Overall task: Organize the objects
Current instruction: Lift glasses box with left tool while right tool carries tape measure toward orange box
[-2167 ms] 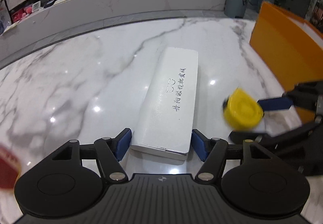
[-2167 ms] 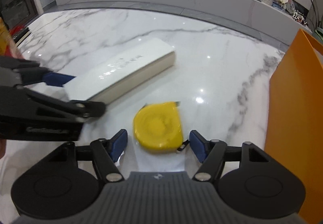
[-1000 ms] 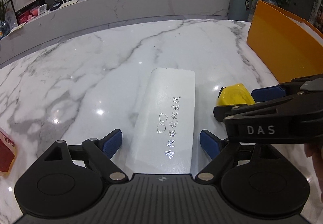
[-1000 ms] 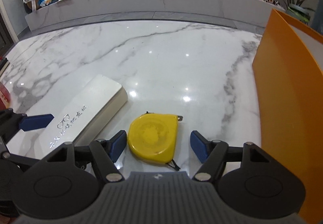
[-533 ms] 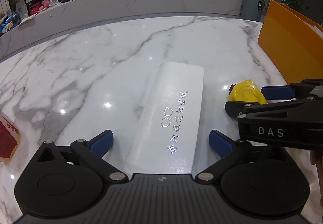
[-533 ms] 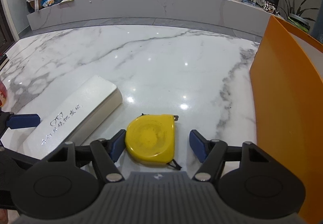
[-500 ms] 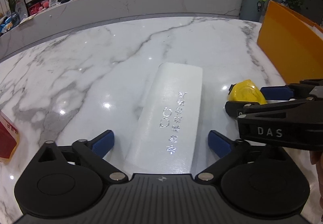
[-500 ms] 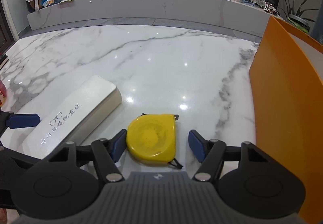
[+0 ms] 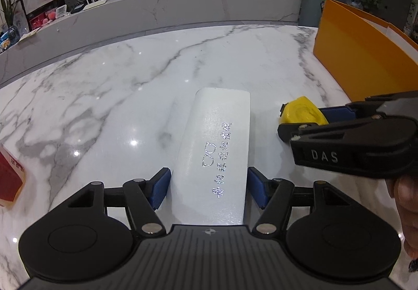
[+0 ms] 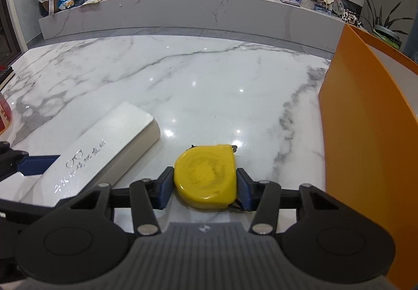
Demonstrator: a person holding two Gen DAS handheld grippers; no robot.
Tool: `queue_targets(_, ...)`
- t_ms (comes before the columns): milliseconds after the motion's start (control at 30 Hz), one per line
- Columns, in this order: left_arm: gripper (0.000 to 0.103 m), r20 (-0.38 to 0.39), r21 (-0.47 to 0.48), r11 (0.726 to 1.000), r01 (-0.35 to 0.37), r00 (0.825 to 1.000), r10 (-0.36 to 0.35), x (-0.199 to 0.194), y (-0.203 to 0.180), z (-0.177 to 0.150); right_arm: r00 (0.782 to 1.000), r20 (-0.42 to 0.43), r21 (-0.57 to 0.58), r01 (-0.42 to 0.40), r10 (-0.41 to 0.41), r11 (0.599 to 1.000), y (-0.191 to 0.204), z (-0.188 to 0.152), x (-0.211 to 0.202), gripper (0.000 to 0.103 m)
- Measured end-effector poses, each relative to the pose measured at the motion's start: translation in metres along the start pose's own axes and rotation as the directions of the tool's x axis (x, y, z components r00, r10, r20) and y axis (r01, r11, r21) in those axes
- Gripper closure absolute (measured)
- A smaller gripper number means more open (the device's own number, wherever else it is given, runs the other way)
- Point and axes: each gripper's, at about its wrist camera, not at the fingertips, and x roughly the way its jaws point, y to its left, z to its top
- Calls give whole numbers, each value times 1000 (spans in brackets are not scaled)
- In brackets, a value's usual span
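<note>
On the marble counter (image 9: 109, 96), seen from the left wrist, the left claw (image 9: 209, 188) is closing on the near end of the white glasses case (image 9: 216, 143), its blue pads at both long sides. Squeeze evenly so the long case lifts level. The orange box (image 9: 358, 60) stands well apart, far right.

From the right wrist, the right claw (image 10: 205, 184) is clamped on the yellow tape measure (image 10: 206, 177), pads pressing its flanks, the measure lying flat on the counter beside the case. Lift straight up, clear of the case, before swinging toward the box.
</note>
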Motion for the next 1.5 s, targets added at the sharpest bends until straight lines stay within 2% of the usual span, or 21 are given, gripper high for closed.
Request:
queue_targets(467, 29, 23, -67, 997, 42, 999, -41, -36, 1, -39, 999, -20, 40, -36, 37, 999, -5, -12, -21, 51)
queue_targets(733, 30, 47, -56, 997, 53, 998, -50, -49, -8, -38, 999, 38, 53, -38, 36, 998, -6, -28, -59, 51)
queue_targets(967, 30, 65, -49, 997, 60, 996, -56, -62, -11, -40, 993, 76, 129, -97, 87, 987, -19, -48, -94, 51)
queue_targets(1233, 32, 142, -56, 996, 66, 988, -57, -82, -10, -36, 990, 90, 158, -123, 109, 980, -26, -56, -104, 51)
queue_targets(1500, 33, 37, -43, 997, 63, 997, -62, -52, -13, -43, 990, 83, 162, -130, 117, 978, -28, -56, -102, 51)
